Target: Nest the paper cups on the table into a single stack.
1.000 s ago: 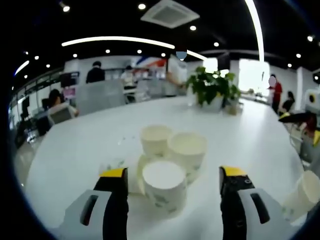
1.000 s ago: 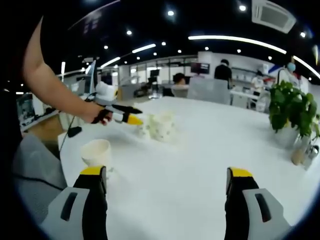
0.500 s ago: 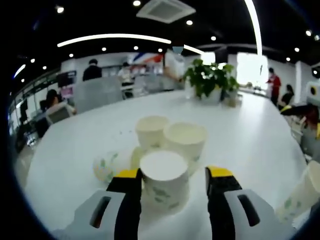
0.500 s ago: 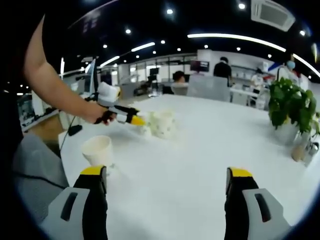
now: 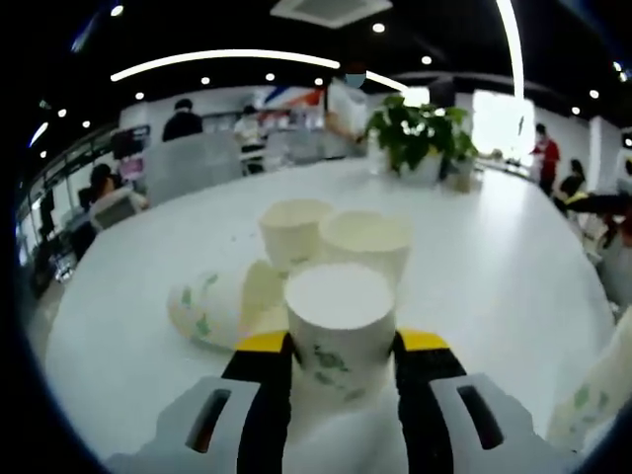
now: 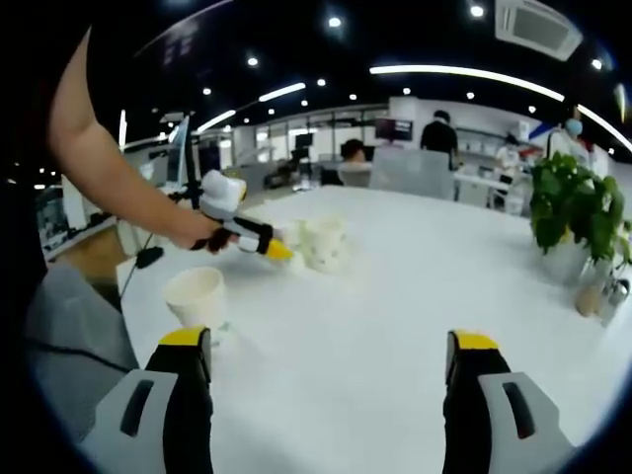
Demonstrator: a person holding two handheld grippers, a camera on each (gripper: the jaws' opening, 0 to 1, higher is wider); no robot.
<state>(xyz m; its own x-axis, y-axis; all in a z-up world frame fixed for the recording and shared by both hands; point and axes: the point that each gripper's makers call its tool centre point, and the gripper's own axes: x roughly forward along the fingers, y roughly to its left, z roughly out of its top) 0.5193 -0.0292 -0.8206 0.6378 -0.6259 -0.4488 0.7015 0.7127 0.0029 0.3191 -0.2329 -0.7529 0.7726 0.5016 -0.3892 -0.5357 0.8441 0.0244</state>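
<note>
Grasp stage of the nesting task. In the left gripper view the left hand-held gripper (image 5: 341, 346) has its yellow-tipped jaws pressed against both sides of an upside-down white paper cup with green leaf print (image 5: 339, 321), which stands on the round white bench (image 5: 504, 257) with its flat base uppermost and its long axis upright. Just behind it stand two mouth-up white paper cups (image 5: 331, 237), side by side, and a fourth printed paper cup lying on its side (image 5: 217, 306), long axis level, mouth toward the group. The right hand-held gripper (image 6: 326, 355) hangs with jaws spread wide, gripping nothing, near a lone upright white paper cup (image 6: 196, 298). The next move probably calls for lifting and inverting the clamped cup (its mouth faces down), then lowering it into an upright neighbour.
</note>
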